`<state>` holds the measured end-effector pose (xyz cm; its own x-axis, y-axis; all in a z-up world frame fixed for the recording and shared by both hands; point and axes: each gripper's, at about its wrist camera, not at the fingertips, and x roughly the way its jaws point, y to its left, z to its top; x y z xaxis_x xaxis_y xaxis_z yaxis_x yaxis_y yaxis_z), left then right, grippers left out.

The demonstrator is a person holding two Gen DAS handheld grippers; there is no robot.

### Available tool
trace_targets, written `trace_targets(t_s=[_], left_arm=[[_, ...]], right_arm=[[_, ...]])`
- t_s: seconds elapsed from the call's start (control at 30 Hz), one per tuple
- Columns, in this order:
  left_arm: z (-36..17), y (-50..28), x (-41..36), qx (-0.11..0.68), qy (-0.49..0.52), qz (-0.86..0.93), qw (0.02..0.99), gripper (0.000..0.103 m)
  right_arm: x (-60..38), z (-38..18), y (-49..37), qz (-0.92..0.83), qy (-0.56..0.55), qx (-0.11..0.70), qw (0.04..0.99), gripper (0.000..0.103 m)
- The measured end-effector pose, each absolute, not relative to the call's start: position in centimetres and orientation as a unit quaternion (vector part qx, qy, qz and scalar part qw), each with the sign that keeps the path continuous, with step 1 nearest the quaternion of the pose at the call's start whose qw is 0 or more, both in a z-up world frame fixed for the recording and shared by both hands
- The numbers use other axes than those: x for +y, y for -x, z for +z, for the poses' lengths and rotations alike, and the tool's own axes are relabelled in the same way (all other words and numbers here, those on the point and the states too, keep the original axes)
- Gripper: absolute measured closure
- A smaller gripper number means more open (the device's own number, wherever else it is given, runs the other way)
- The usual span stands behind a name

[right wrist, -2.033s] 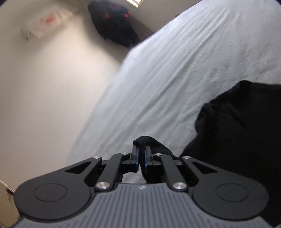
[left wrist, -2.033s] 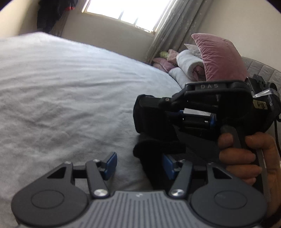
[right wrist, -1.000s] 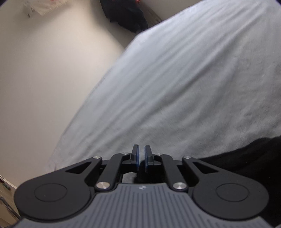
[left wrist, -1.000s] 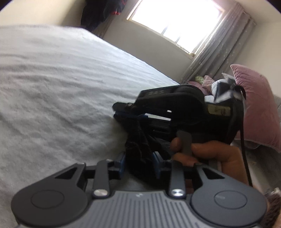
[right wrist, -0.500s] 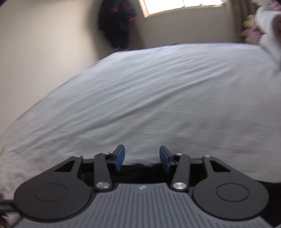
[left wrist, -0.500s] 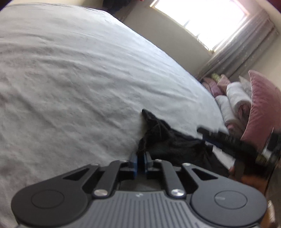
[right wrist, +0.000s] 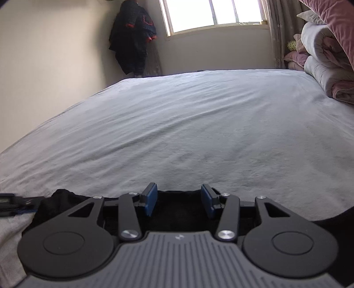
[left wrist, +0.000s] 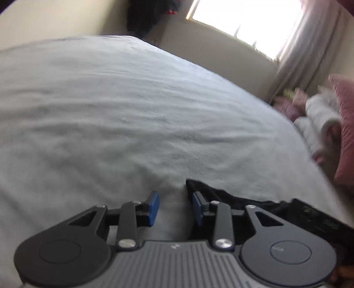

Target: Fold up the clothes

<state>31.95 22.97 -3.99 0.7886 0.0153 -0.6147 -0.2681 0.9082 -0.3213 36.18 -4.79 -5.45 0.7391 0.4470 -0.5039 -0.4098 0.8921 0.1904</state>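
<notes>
Nearest in the right wrist view, the right hand-held gripper [right wrist: 179, 200] has its blue pads apart, clamping nothing, and the black garment [right wrist: 181, 210] lies flat under and between them on the bed [right wrist: 199, 133], its far edge just past the fingertips; in the left wrist view the left hand-held gripper [left wrist: 173, 207] is opening, with only bare sheet in the gap, while a corner of the same black garment sits just behind its right-hand pad and trails off to the right along the bed. Neither gripper holds cloth, so my reading is that a fold has just been laid down and let go, and the step in hand is the pause between folds (or possibly the end of this piece; how many layers lie there cannot be told from here). The next move, as I judge it, calls for both grippers to find an edge or corner of the dark cloth, close on it cleanly without pinching the sheet beneath, and carry it over evenly. Farther off the sheet stretches bare to the stacked bedding [right wrist: 320, 57], the hanging dark coat [right wrist: 132, 37] and the window [right wrist: 212, 13]
</notes>
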Motion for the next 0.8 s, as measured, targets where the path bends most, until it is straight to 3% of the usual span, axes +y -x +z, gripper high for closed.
trace_targets(t_s=[0.17, 0.3, 0.37, 0.4, 0.47, 0.67, 0.8], left_arm=[[-4.5, -32.7, 22.2, 0.298, 0.184, 0.083, 0.933, 0.07], [-5.0, -32.0, 21.2, 0.285, 0.146, 0.077, 0.944, 0.103], [-5.0, -31.8, 21.4, 0.28, 0.152, 0.065, 0.946, 0.103], [-4.9, -31.8, 21.5, 0.277, 0.157, 0.064, 0.946, 0.103], [-4.8, -31.7, 22.0, 0.27, 0.168, 0.062, 0.946, 0.103], [-3.9, -30.7, 23.6, 0.214, 0.192, 0.09, 0.954, 0.103], [-5.0, -31.8, 24.8, 0.255, 0.239, 0.072, 0.934, 0.103]], right_arm=[[-4.0, -6.7, -36.9, 0.224, -0.003, 0.29, 0.931, 0.055], [-2.2, -7.2, -36.3, 0.225, 0.053, 0.283, 0.931, 0.055], [-1.3, -7.4, -35.9, 0.221, 0.082, 0.277, 0.932, 0.063], [-1.0, -7.4, -35.8, 0.223, 0.091, 0.274, 0.931, 0.079], [-0.5, -7.3, -35.5, 0.219, 0.103, 0.27, 0.932, 0.1], [-0.5, -6.1, -34.4, 0.159, 0.12, 0.214, 0.956, 0.1], [-1.3, -6.3, -35.2, 0.143, 0.102, 0.222, 0.959, 0.1]])
